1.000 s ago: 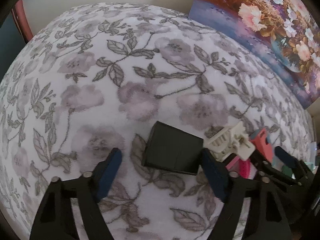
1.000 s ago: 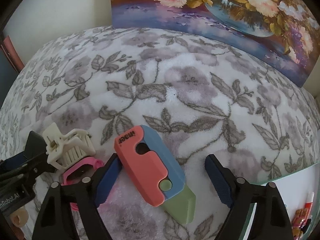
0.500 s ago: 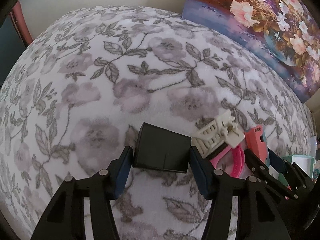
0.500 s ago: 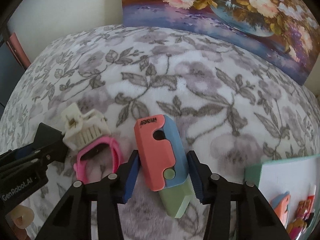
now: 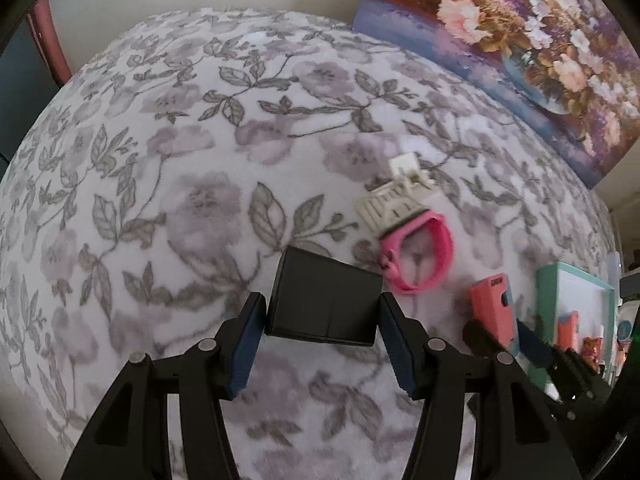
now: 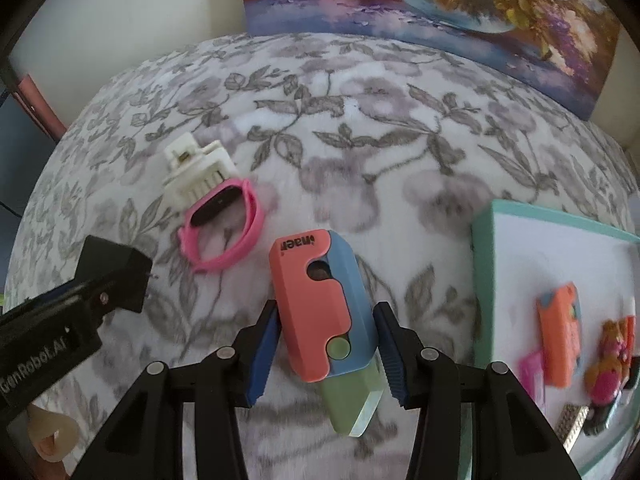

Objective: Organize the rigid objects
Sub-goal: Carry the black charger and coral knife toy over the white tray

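Right wrist view: the right gripper [image 6: 326, 344] fingers clamp the pink-and-blue box cutter [image 6: 324, 308] at lower centre, beside the teal tray [image 6: 484, 280] at right. Left gripper [image 5: 322, 340] holds the black box [image 5: 324, 304]. Carry both level and release low inside the tray.

Your left gripper [image 5: 322, 322] fills the bottom of its own view: two black plastic fingers, each branching into angular struts with open triangular gaps, and round silver screw heads at the joints. Dark blue ribbed pads [image 5: 247, 344] line the inner faces. Your right gripper [image 6: 326, 350], at the bottom of its own view, is built the same way, black with blue pads [image 6: 264, 354] and silver screws. At the lower left of the right view, the left gripper's black side carries white lettering reading "GenRobot.AI".
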`<action>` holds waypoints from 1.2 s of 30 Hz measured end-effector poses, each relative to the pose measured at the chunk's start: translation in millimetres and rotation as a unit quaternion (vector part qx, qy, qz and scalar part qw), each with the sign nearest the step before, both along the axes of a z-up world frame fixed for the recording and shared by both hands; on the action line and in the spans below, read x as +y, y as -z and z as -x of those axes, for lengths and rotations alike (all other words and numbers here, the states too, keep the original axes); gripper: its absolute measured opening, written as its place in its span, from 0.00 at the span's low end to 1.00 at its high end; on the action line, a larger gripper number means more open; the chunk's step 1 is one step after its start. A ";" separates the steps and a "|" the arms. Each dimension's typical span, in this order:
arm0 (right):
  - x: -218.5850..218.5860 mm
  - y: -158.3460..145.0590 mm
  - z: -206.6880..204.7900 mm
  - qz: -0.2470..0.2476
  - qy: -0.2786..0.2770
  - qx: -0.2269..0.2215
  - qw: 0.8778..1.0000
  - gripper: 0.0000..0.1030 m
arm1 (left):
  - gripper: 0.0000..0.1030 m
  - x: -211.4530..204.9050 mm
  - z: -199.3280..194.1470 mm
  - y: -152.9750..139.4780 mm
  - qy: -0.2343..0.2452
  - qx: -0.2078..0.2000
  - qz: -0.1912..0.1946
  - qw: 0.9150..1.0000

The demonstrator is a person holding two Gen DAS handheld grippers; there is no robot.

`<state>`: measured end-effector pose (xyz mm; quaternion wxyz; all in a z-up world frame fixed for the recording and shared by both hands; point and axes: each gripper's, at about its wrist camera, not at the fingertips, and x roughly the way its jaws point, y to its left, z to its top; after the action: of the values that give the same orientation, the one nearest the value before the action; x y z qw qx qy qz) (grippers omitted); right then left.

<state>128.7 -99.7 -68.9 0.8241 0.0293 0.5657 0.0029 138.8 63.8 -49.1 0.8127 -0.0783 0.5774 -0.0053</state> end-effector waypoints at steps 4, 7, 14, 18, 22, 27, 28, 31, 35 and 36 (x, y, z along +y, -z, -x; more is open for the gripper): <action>-8.8 -17.1 21.5 -0.016 0.012 -0.009 1.000 0.49 | 0.57 -8.8 15.1 -19.2 0.000 -0.020 0.001 1.000; -17.8 -29.7 36.0 -0.022 0.026 -0.016 0.999 0.49 | 0.57 -15.0 26.2 -32.1 0.000 -0.033 0.001 0.999; -43.0 -54.2 68.8 -0.050 0.062 -0.029 0.996 0.49 | 0.57 -38.4 53.2 -57.0 0.012 -0.058 0.002 0.998; -57.7 -65.9 84.9 -0.050 0.078 -0.042 0.995 0.49 | 0.57 -55.1 64.5 -63.4 0.022 -0.063 0.006 0.998; -79.4 -73.9 99.4 -0.050 0.107 -0.049 0.992 0.49 | 0.57 -72.5 71.5 -67.3 0.029 -0.065 0.000 0.997; -110.6 -78.5 108.7 -0.059 0.141 -0.058 0.987 0.49 | 0.57 -98.0 76.5 -63.9 0.033 -0.056 0.004 0.998; -115.5 -78.2 108.9 -0.056 0.145 -0.058 0.986 0.49 | 0.57 -102.6 77.2 -63.9 0.037 -0.056 0.004 0.998; -135.5 -75.8 110.2 -0.046 0.166 -0.054 0.984 0.49 | 0.57 -119.9 79.3 -62.1 0.049 -0.056 0.001 0.997; -163.8 -70.9 114.3 -0.053 0.198 -0.047 0.978 0.49 | 0.57 -148.4 84.1 -56.4 0.077 -0.052 -0.005 0.996; -170.5 -69.5 115.2 -0.055 0.206 -0.045 0.976 0.49 | 0.57 -155.7 86.0 -55.1 0.086 -0.051 -0.008 0.995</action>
<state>13.5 -270.2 0.7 0.8289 0.1904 0.5086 -0.1339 52.8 -92.0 6.0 0.8381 -0.0210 0.5399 -0.0747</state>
